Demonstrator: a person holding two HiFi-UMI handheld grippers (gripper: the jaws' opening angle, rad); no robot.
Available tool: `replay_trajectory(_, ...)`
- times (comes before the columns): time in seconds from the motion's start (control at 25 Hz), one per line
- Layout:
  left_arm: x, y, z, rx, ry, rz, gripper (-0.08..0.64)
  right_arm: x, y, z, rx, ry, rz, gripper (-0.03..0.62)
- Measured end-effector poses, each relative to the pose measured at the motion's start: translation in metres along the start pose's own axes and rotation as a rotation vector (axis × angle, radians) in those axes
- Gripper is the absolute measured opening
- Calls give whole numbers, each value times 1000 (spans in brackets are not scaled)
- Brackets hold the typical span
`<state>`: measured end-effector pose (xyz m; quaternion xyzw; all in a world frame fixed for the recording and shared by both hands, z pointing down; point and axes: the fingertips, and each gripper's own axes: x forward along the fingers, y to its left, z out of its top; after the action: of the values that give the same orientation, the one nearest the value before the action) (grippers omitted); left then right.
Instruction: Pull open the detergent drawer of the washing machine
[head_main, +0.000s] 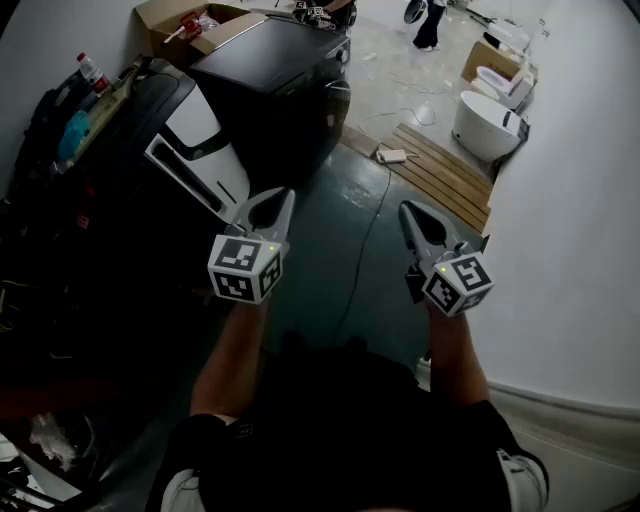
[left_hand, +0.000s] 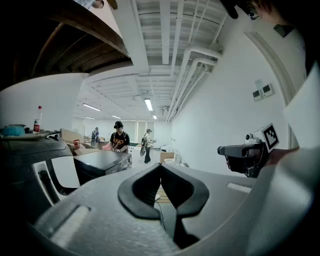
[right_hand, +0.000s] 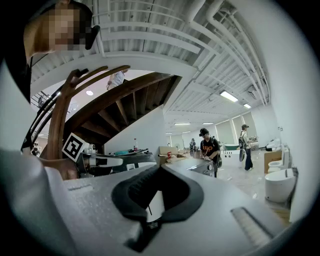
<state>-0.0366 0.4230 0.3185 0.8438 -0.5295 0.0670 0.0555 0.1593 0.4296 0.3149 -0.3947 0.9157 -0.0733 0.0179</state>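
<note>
My grey left gripper (head_main: 282, 197) and right gripper (head_main: 408, 210) are both closed on nothing at mid-frame. The black box-shaped washing machine (head_main: 265, 75) sits well apart at upper centre, and I can't make out its detergent drawer. I'd move closer, find the drawer, then part one gripper's jaws to hook its front.

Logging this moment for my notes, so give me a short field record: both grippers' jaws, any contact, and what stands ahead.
left gripper: jaws together, empty
right gripper: jaws together, empty
contact: neither touches anything
ahead left: black appliance, open cardboard box behind it
ahead right: white toilets, wooden slats
floor: loose cable
</note>
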Motion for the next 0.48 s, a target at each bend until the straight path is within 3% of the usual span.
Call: replay_trajectory(0.48, 25, -61, -2, 8, 23, -34, 11, -60, -40, -3, 31, -14, -22, 2)
